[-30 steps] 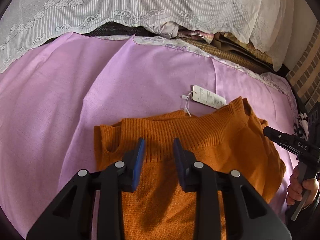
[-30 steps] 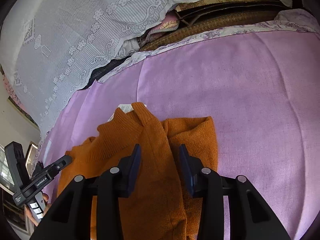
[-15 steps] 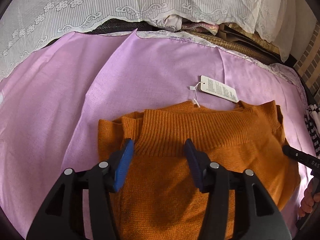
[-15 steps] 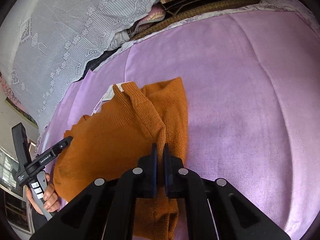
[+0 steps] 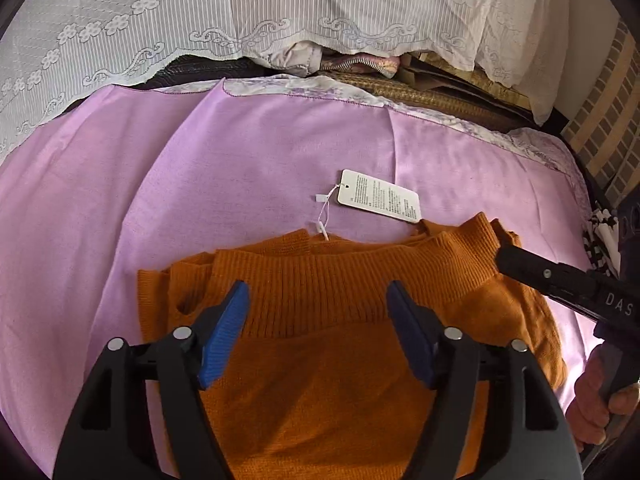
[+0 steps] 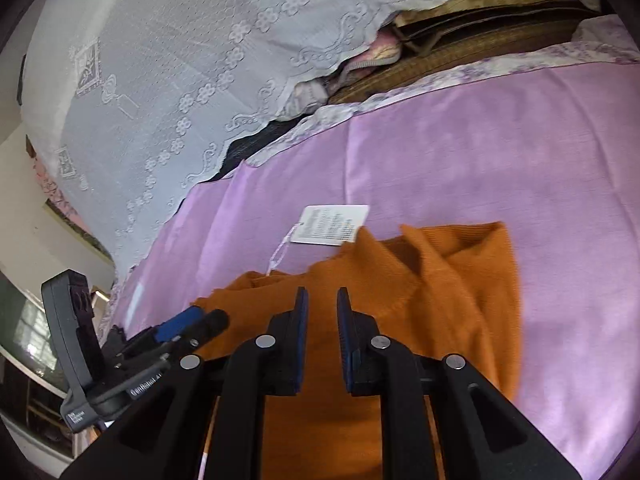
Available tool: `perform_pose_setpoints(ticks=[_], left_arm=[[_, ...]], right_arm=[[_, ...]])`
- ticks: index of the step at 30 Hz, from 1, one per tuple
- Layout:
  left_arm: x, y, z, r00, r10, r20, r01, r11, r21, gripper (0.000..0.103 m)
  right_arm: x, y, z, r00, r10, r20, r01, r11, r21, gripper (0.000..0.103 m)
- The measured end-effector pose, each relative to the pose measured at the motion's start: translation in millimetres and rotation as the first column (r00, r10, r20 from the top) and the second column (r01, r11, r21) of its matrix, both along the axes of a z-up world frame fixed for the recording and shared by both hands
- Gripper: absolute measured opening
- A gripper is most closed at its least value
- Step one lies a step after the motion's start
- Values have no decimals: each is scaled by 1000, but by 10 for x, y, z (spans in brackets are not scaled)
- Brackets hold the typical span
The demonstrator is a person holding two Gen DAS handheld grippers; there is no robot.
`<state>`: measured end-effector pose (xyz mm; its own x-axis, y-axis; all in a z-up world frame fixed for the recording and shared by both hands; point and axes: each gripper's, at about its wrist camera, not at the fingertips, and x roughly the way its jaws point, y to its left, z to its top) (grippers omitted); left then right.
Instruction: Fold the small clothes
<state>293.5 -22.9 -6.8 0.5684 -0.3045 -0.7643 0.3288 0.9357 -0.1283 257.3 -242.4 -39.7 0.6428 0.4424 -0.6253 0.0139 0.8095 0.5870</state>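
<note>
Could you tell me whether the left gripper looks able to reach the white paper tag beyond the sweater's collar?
Probably yes: the left gripper, jaws opening and empty, hangs over the orange sweater, and nothing lies across the tag.

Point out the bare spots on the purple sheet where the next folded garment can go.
Bare purple sheet lies left of the orange sweater, and a wide band runs between the paper tag and the lace cover. In the right wrist view, sheet right of the sweater is bare too. The near middle is crowded.
</note>
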Motion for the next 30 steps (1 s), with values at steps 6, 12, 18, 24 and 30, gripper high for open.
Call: perform_pose_setpoints(ticks=[6,12,18,24,30], left_arm=[[156,165,-236,999,51,-13,-50,998,49,76],[69,589,-128,973,231,19,-232,968,91,76],[-358,490,116,993,118,26,-118,993,-17,76],[-722,142,-115,996,83,29,-85,991,105,84],[-895,142,-250,987,128,96,-147,962,231,95]], right_arm=[[106,-238,-352,995,-81,-62,80,997,-14,0],[-308,-630,-184,964,-266,-22,264,963,-56,0],[-742,-135,228,992,-72,100,80,994,-77,9],[-834,249,-91,999,33,-19,-34,996,-85,26],[-1016,-98,-299,995,-65,-71,64,998,-22,0]])
